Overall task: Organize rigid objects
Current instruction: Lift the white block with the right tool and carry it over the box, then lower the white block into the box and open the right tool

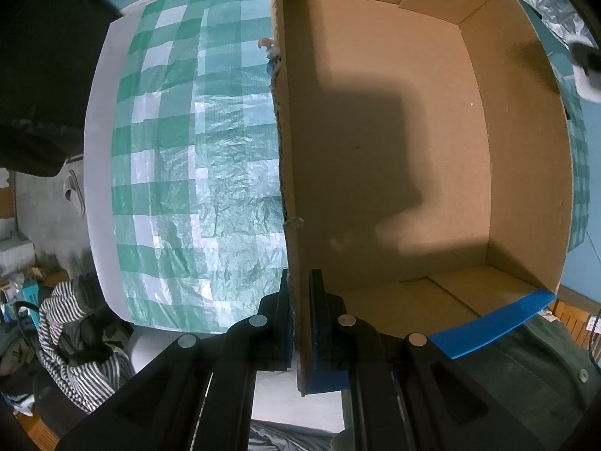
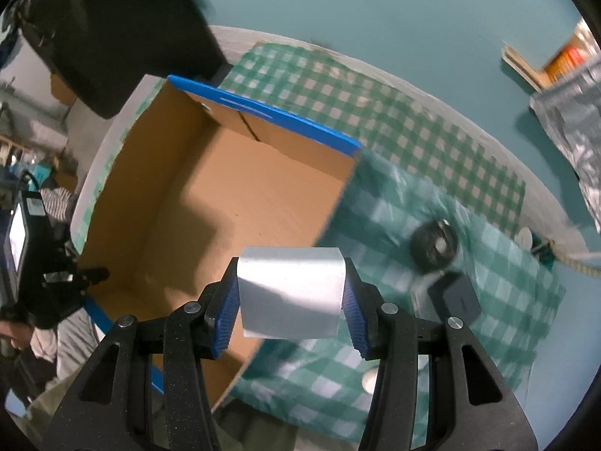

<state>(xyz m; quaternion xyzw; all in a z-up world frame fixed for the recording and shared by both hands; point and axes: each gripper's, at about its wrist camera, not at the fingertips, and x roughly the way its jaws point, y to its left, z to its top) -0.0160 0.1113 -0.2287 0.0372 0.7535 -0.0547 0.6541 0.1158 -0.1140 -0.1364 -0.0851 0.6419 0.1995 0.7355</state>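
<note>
On the checked cloth (image 2: 432,143) the cardboard box (image 2: 233,203) stands empty, its wall pinched by the left gripper (image 1: 299,323). At six o'clock the right gripper (image 2: 291,302) clamps a silver block (image 2: 291,293) over the rim; slick sides could slip, dropping it outside.

The cardboard box (image 2: 210,203) is plain brown inside with bright blue rims, and the cloth (image 2: 394,127) beneath it is checked green and white. Between the right gripper (image 2: 291,300)'s blue ribbed pads (image 2: 227,315) sits a silver-grey block (image 2: 291,293). To the right of those black jaws lie a dark round object (image 2: 434,246) and a black box (image 2: 454,298).
</note>
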